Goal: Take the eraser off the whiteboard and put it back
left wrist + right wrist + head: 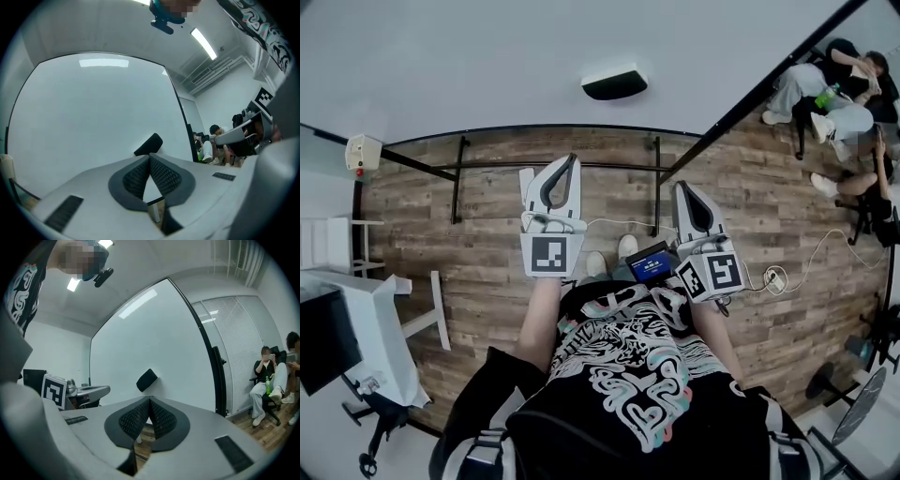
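A black eraser sticks to the white whiteboard, ahead of both grippers. The same eraser shows in the left gripper view just above the jaw tips, and the eraser in the right gripper view sits a little above and left of the tips. My left gripper is shut, its black pads meeting at the tips with nothing between them. My right gripper is also shut and empty. Both point level at the board, apart from the eraser.
The whiteboard stands on a black frame over a wood-plank floor. People sit on chairs at the right. A white desk with a monitor stands at the left. A cable and power strip lie on the floor to the right.
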